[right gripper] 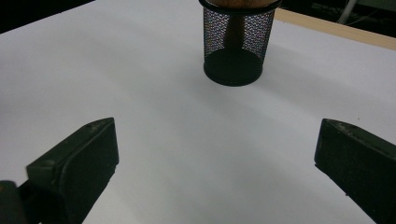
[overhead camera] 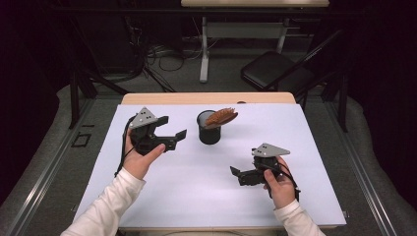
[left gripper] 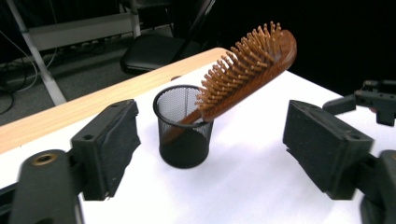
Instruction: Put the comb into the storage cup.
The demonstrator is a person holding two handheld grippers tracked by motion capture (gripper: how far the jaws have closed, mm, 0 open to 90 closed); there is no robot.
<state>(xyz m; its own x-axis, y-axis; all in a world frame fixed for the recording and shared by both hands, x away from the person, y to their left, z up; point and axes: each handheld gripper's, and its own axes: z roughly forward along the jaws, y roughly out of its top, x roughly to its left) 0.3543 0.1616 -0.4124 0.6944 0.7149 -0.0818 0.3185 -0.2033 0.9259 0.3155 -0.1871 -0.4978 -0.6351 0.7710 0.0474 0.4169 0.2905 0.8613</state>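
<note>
Wooden hairbrush [left gripper: 247, 65] tilted, handle-down in black mesh cup [left gripper: 182, 128]

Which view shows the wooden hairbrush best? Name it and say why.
The left gripper view: the wooden hairbrush shows bristles and head, leaning handle-down in the mesh cup. The high view shows it small; the right gripper view shows just its handle through the mesh.

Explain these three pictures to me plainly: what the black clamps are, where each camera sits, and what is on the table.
A person sits at a table holding a hand-operated clamp in each hand: the left gripper and the right gripper. One camera looks down from above; the other two ride on the clamps and look out between their black jaws. On the white table cover stands a black mesh cup with a wooden hairbrush leaning in it, handle down. Both clamps are open and hold nothing.
</note>
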